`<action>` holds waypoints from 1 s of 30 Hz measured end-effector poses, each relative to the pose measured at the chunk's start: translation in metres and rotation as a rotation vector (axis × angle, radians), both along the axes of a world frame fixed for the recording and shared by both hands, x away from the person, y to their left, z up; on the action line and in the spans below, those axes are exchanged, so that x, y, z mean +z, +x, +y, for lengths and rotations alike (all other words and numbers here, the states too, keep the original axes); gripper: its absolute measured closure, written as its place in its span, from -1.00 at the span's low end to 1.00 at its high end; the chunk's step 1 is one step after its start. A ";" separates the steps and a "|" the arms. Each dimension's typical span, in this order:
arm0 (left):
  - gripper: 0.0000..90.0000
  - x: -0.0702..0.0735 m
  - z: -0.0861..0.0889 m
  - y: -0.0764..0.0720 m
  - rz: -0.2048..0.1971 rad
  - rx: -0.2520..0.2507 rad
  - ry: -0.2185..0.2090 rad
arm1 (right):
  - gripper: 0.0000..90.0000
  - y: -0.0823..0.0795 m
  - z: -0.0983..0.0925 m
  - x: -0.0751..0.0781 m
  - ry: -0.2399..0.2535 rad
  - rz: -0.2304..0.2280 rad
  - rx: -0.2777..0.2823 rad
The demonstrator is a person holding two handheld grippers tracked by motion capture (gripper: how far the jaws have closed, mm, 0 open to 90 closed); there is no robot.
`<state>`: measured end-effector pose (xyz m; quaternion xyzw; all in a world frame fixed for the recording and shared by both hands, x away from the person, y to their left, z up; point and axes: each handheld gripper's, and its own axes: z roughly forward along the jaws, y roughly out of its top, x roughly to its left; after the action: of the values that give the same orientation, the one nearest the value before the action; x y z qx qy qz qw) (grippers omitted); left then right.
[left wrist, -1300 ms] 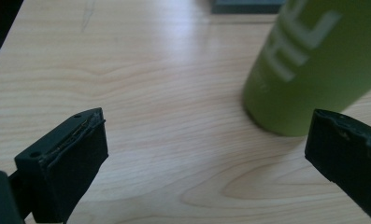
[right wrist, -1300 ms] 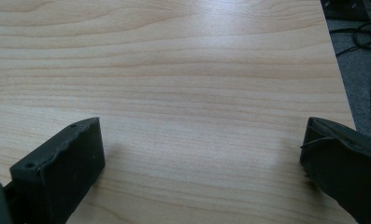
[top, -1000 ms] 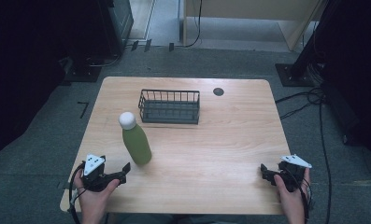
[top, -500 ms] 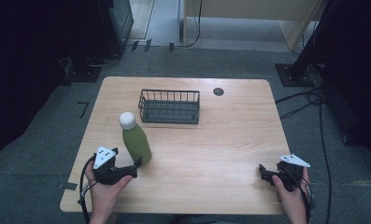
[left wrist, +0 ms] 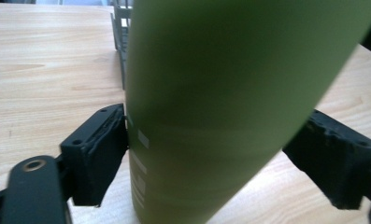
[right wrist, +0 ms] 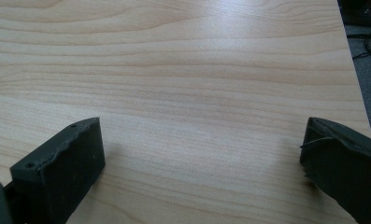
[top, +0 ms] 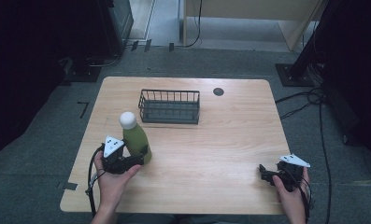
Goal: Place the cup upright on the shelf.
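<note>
We've got the left gripper [top: 139,156] just closed on the bottle [top: 134,138] near the desk's [top: 230,140] left edge; right gripper [top: 267,174] rests spread by the right corner.

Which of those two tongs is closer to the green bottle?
Left. The left tongs have just been closing around the green bottle; the right tongs rest far across the table.

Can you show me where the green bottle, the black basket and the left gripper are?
green bottle [top: 137,137]: high view, on its green body.
black basket [top: 169,95]: high view, on its back rim.
left gripper [top: 143,155]: high view, between its jaws, at the bottle's base.
</note>
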<state>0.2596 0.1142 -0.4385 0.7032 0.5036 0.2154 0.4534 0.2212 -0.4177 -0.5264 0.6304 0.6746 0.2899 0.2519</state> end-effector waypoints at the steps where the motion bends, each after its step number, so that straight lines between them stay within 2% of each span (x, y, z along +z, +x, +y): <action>1: -0.65 0.000 0.000 0.001 -0.004 0.008 -0.003 | -1.00 0.000 0.000 0.000 0.000 0.000 0.000; 8: -0.69 0.001 -0.004 0.011 -0.008 0.005 0.006 | -1.00 0.000 0.000 0.000 0.000 0.000 0.001; 12: -0.67 0.001 -0.006 0.012 -0.012 0.011 -0.003 | -1.00 -0.001 0.000 0.000 0.000 0.000 0.005; 20: -0.66 0.014 -0.006 0.014 -0.057 0.015 -0.014 | -1.00 -0.001 0.000 0.000 0.001 0.000 0.004; 24: -0.65 0.011 -0.006 0.017 -0.043 0.007 -0.026 | -1.00 -0.001 0.000 0.000 0.001 0.000 0.004; 30: -0.59 0.012 -0.008 0.016 -0.050 0.007 0.002 | -1.00 -0.001 0.000 0.000 0.001 0.000 0.004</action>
<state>0.2758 0.1065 -0.4268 0.6963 0.4941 0.2351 0.4645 0.2198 -0.4175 -0.5264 0.6290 0.6759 0.2907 0.2511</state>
